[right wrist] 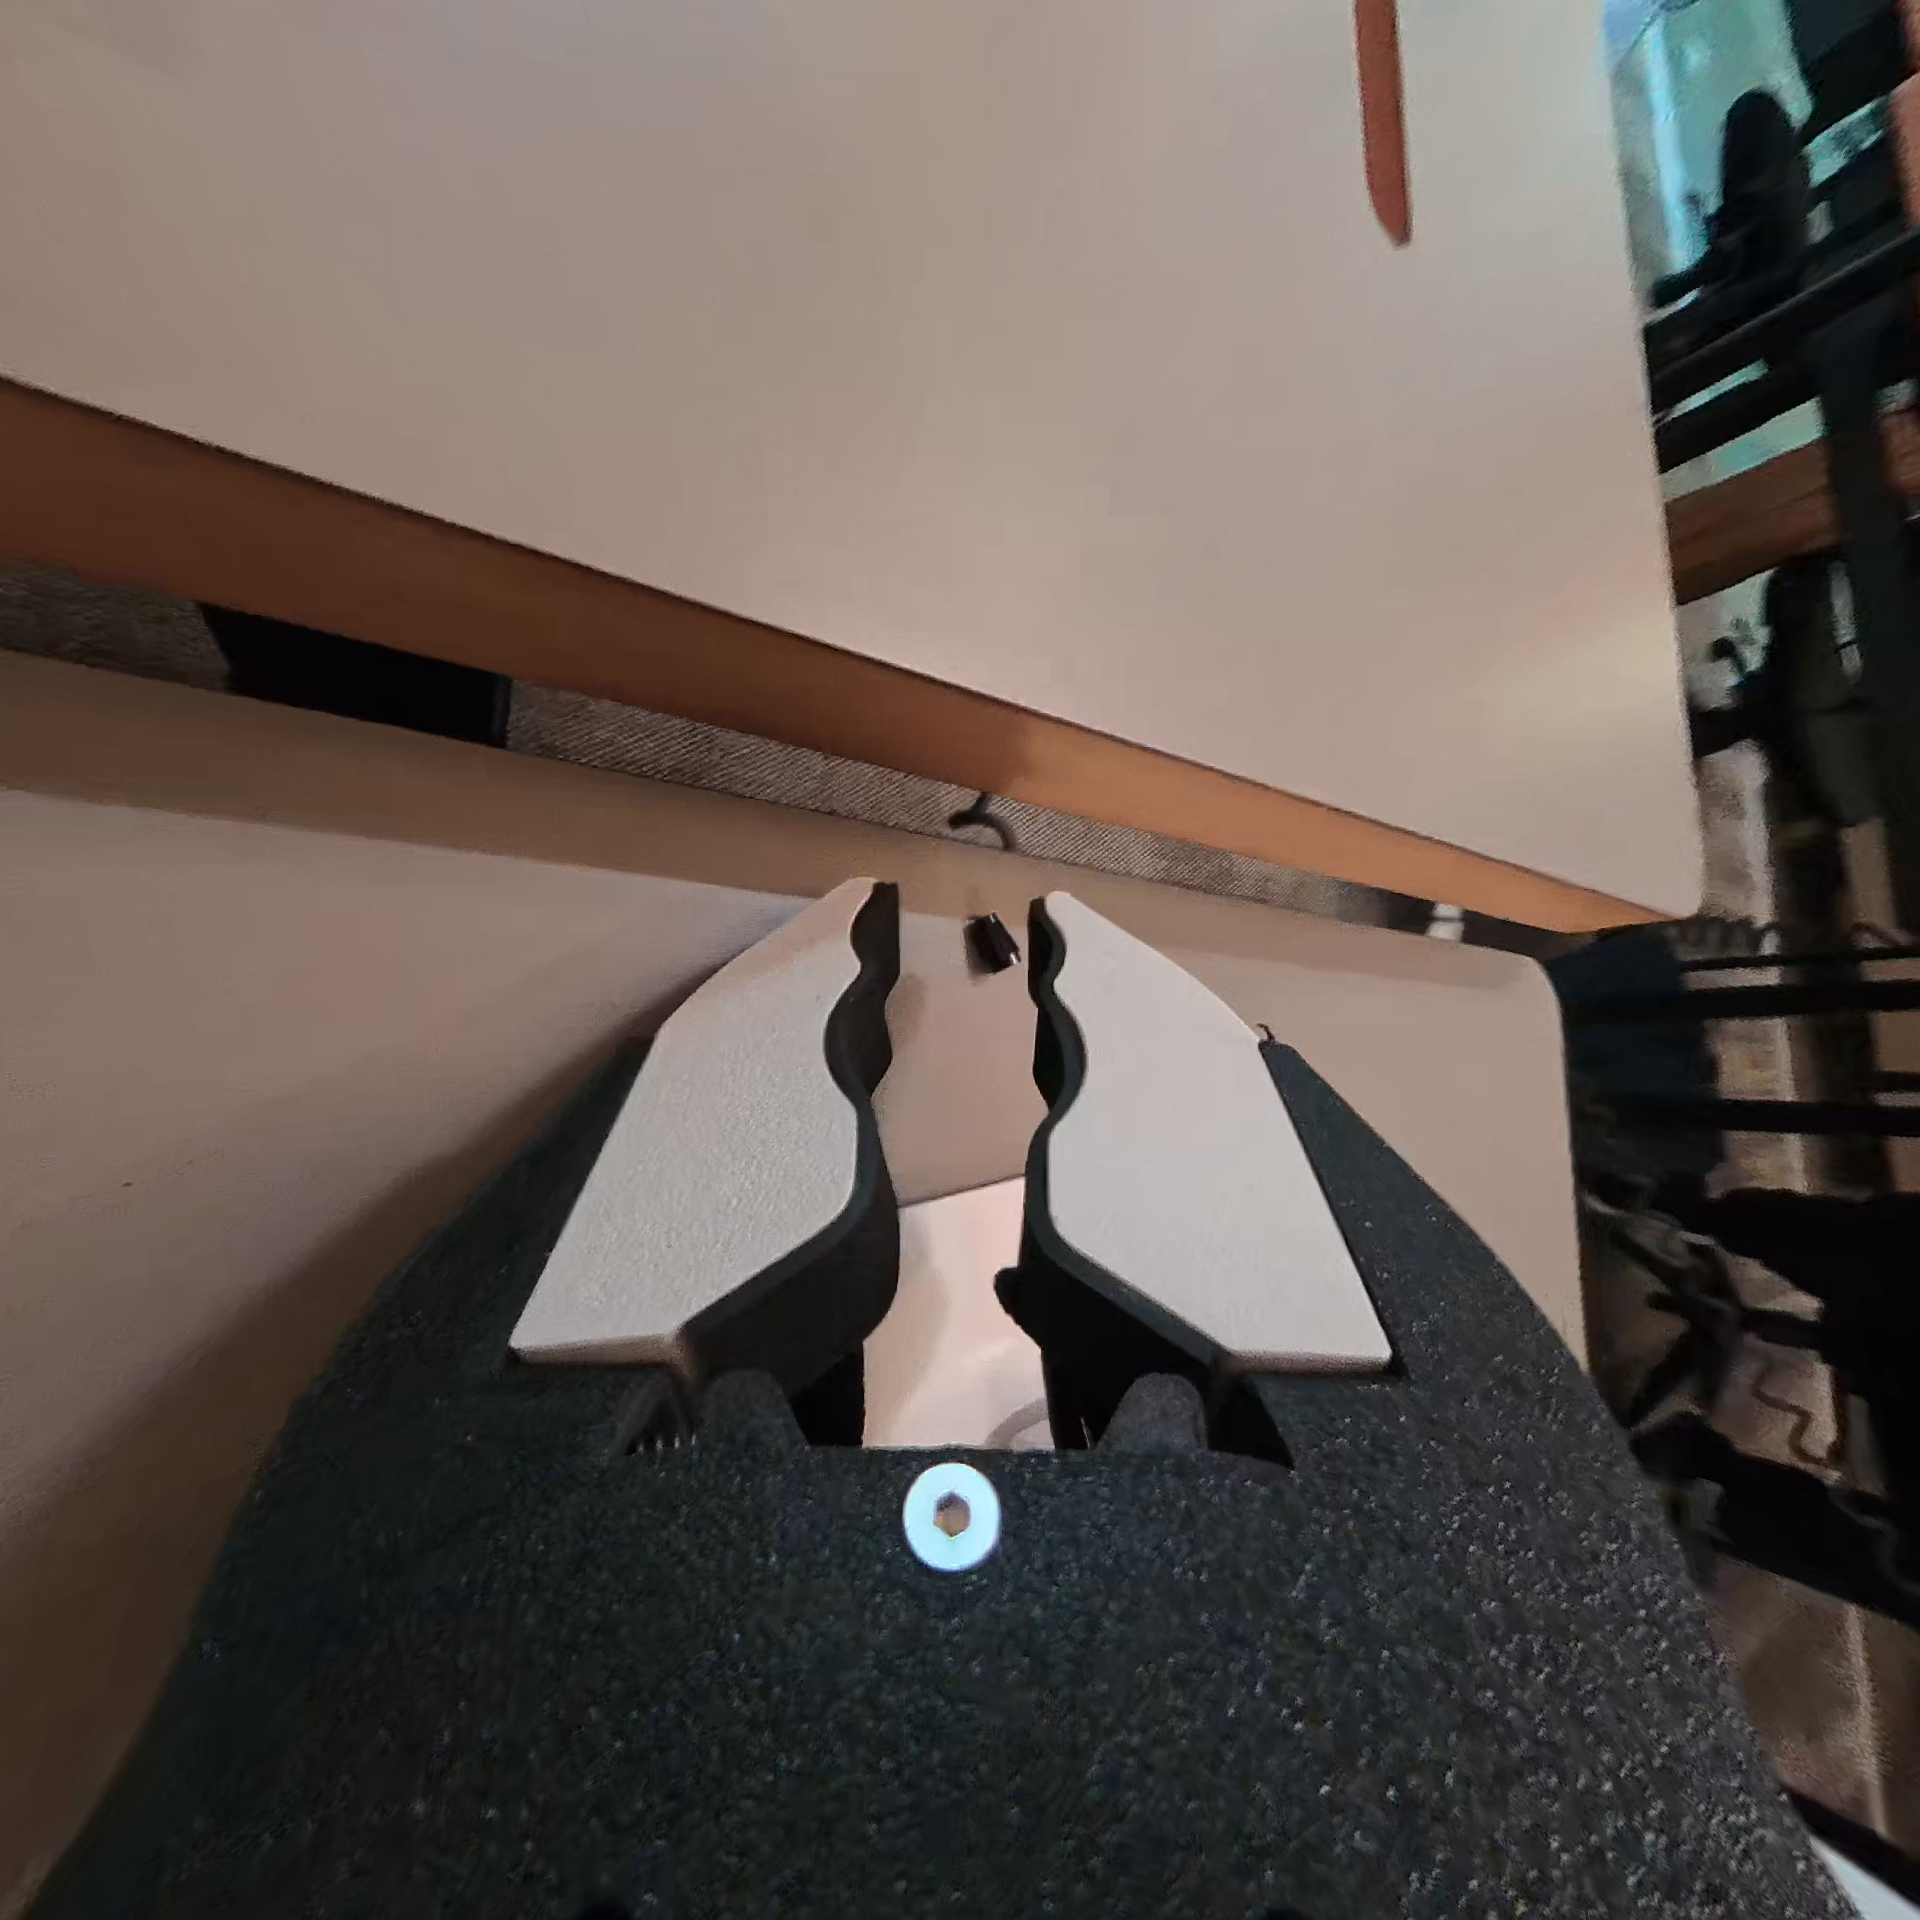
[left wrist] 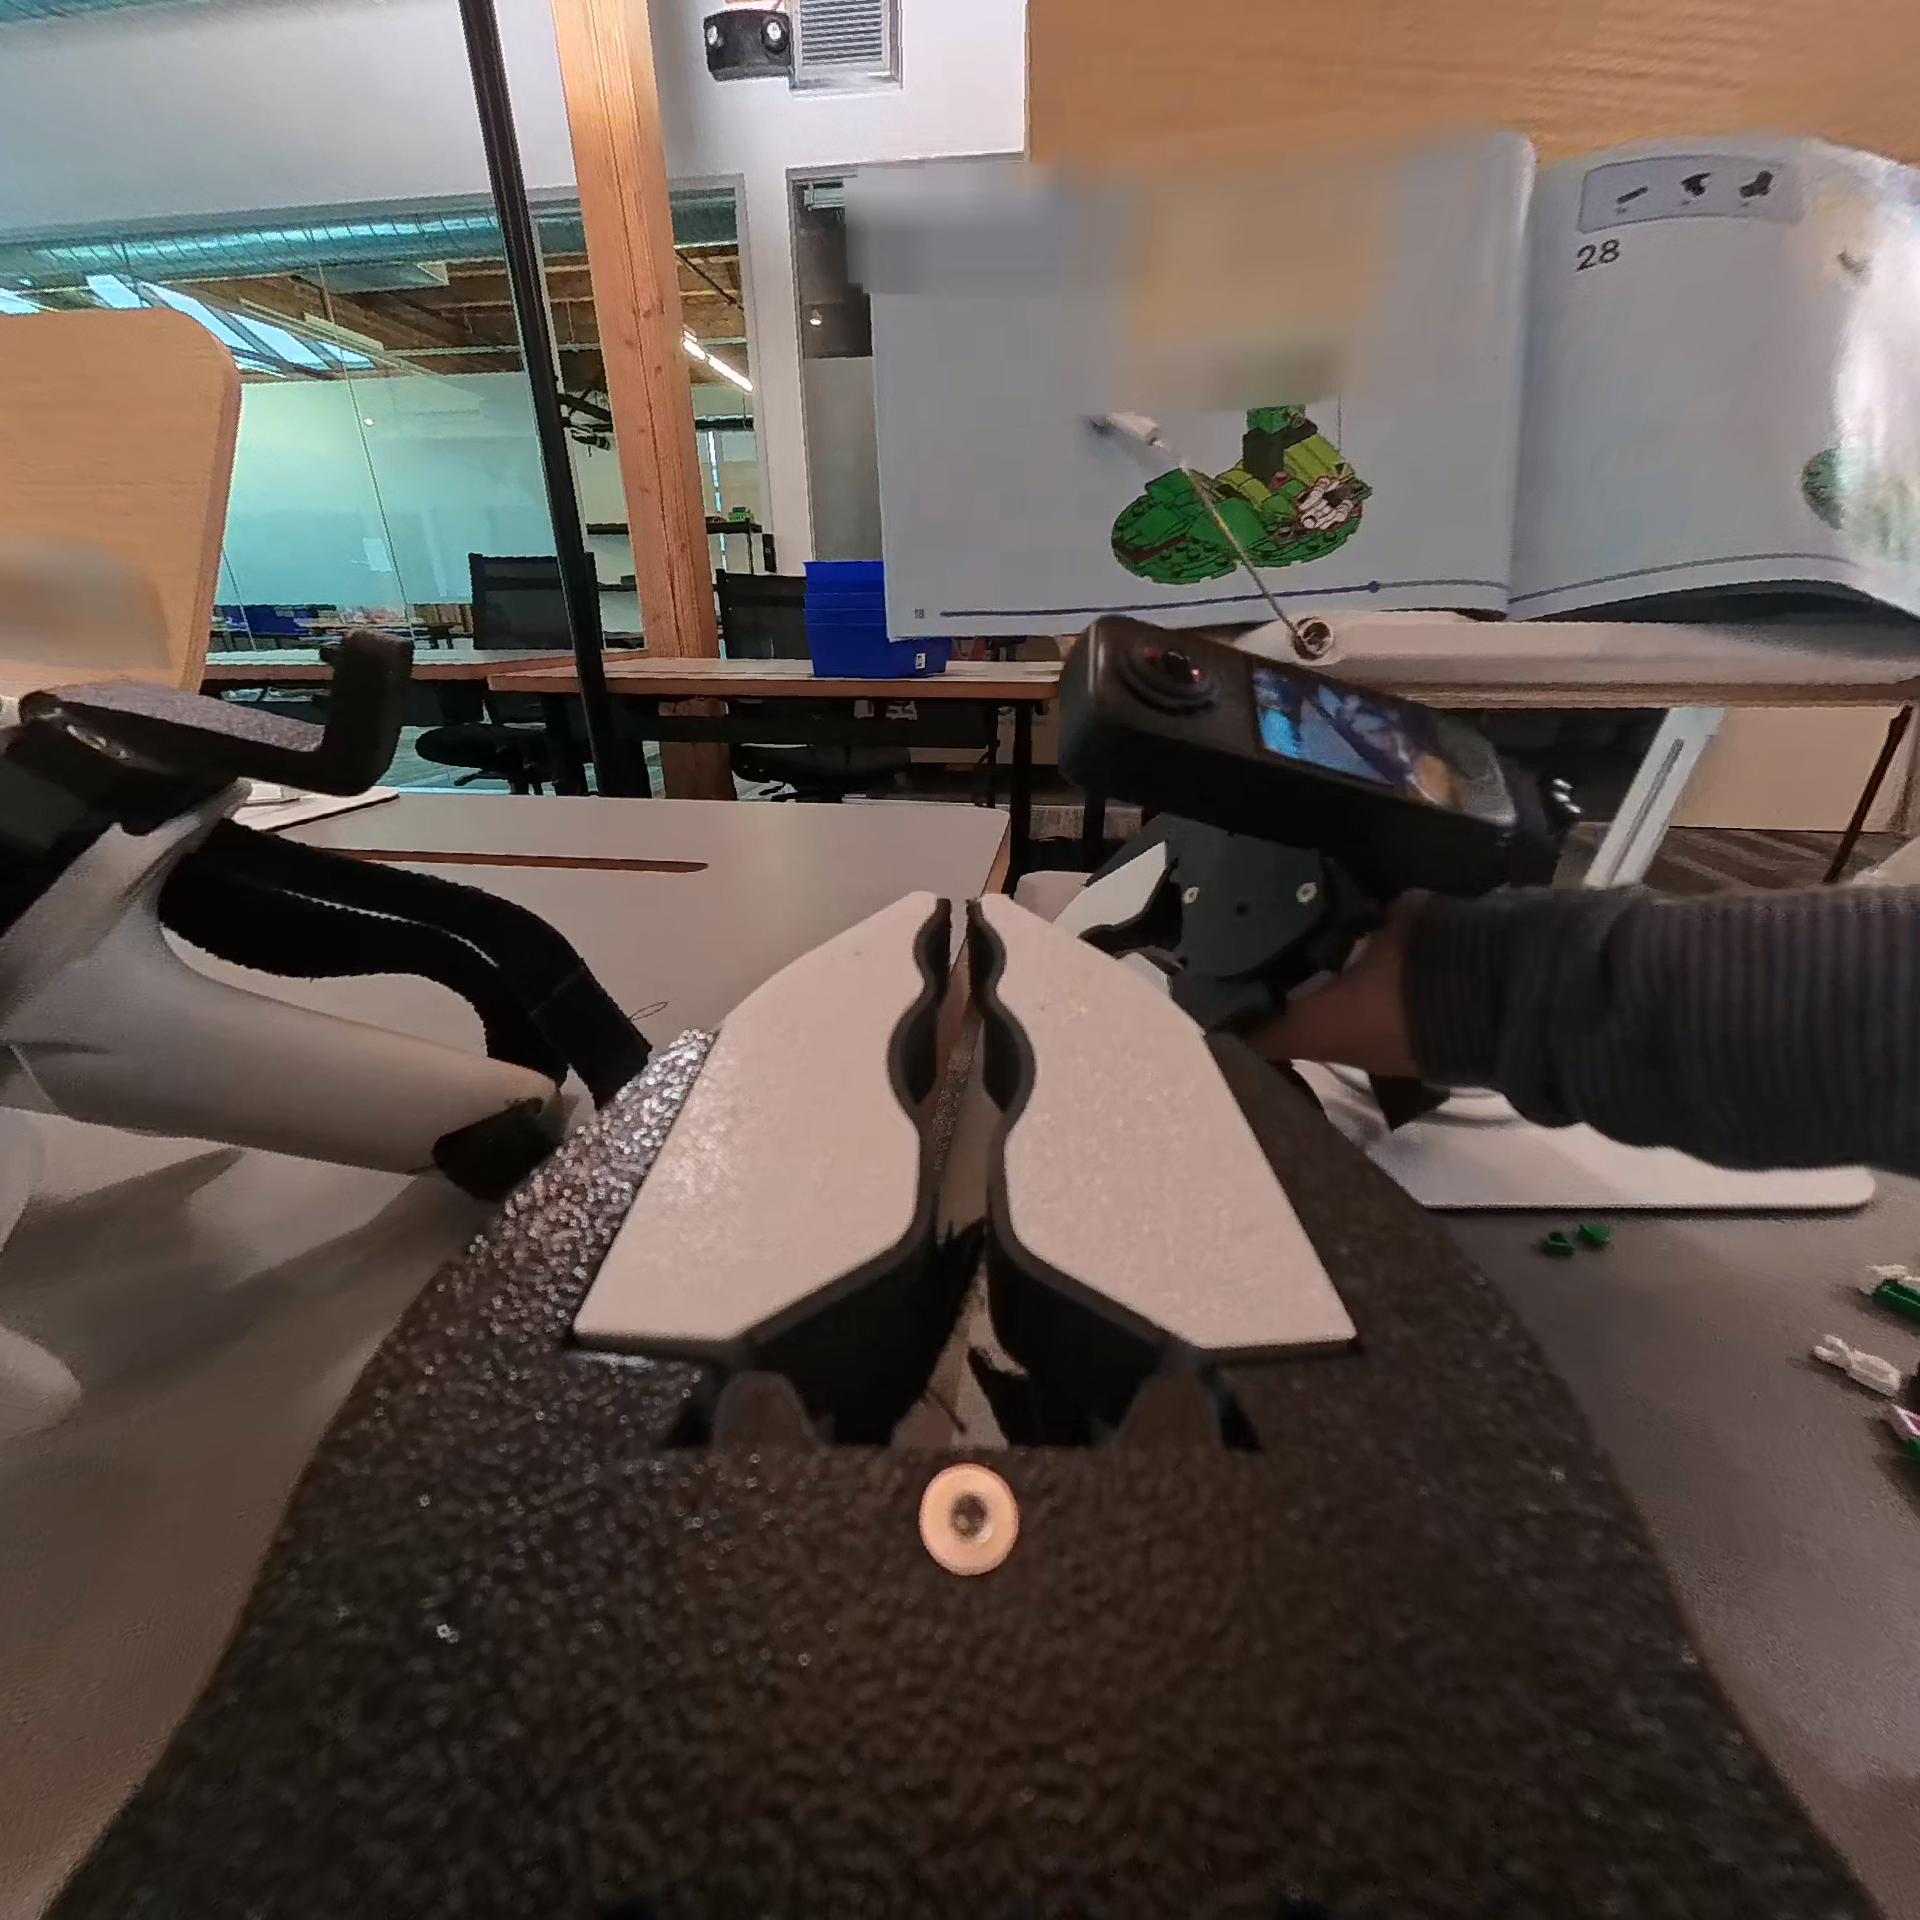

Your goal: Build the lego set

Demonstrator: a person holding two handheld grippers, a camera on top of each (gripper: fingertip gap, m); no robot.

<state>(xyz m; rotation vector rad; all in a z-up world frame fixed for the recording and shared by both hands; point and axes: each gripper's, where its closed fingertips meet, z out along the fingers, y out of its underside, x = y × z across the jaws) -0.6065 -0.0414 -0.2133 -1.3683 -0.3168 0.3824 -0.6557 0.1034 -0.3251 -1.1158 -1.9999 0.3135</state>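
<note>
Black speck at the brink: a tiny piece near the worktop's edge

Black and very small, the piece [right wrist: 992, 941] lies on the pale worktop [right wrist: 312, 1039] just short of its far edge, and the right gripper [right wrist: 961, 904] hangs over it with its jaws parted a moderate way, the piece between the tips but touching neither. That placing is the danger, as I judge it. A narrow gap separates this worktop from the next, and a careless nudge from one fingertip could send the piece rolling over the edge and down to the floor. Its size adds to the risk: a closing pinch that lands off-centre might flick it away rather than trap it.

The left gripper [left wrist: 958, 914] is held up with its jaws nearly together and nothing between them, so it offers no backstop. The instruction booklet [left wrist: 1195, 395] stands open on a stand beyond, and a few loose green and white bricks [left wrist: 1870, 1309] lie well apart to the right.
</note>
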